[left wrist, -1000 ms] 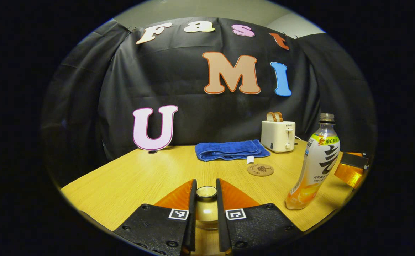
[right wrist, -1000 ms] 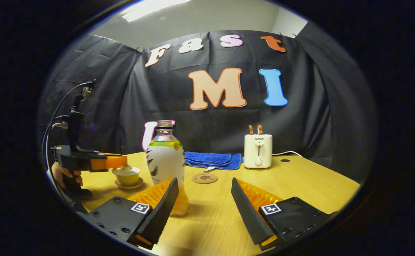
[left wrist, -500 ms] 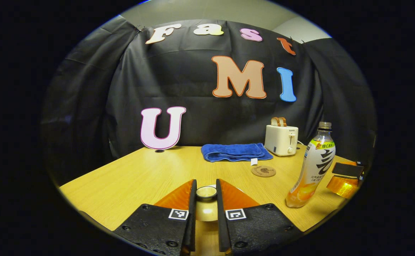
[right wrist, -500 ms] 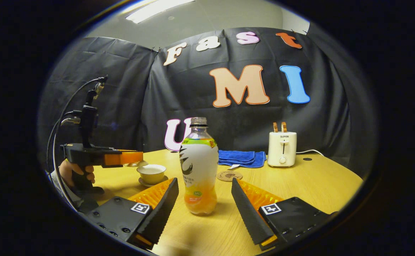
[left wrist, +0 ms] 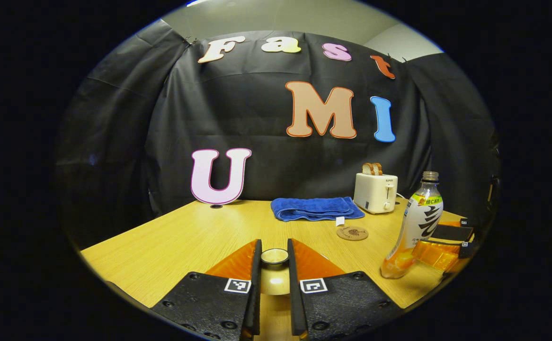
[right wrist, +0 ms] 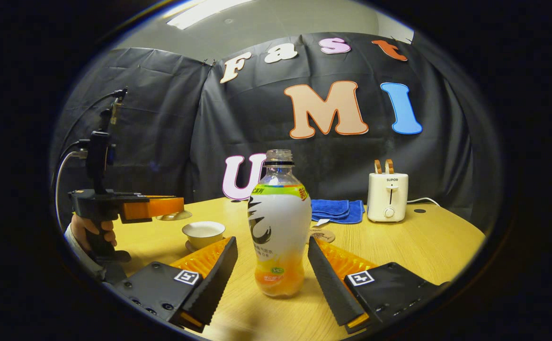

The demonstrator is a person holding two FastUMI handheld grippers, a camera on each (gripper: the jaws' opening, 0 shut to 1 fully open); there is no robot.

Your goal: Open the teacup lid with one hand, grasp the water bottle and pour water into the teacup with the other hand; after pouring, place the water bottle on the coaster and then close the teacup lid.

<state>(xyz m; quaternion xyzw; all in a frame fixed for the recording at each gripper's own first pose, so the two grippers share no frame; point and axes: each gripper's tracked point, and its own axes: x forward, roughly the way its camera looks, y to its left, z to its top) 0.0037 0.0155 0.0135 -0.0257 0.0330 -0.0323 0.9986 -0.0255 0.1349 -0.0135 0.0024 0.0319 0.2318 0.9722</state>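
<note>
Gripping the lid (left wrist: 274, 256) above the table (left wrist: 181, 237), left gripper (left wrist: 274, 265) clamped; right gripper (right wrist: 272, 255) open, fingers flanking the upright bottle (right wrist: 277, 222); cup (right wrist: 203, 233) uncovered, left of bottle; coaster (left wrist: 352, 233) near towel (left wrist: 316, 208).

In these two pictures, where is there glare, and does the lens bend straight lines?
Left gripper view: a bright spot of glare sits on the teacup lid between the jaws, and the table edge curves. Right gripper view: a ceiling light glares at the top, the water bottle is sharp, and the booth wall bulges outward.
</note>
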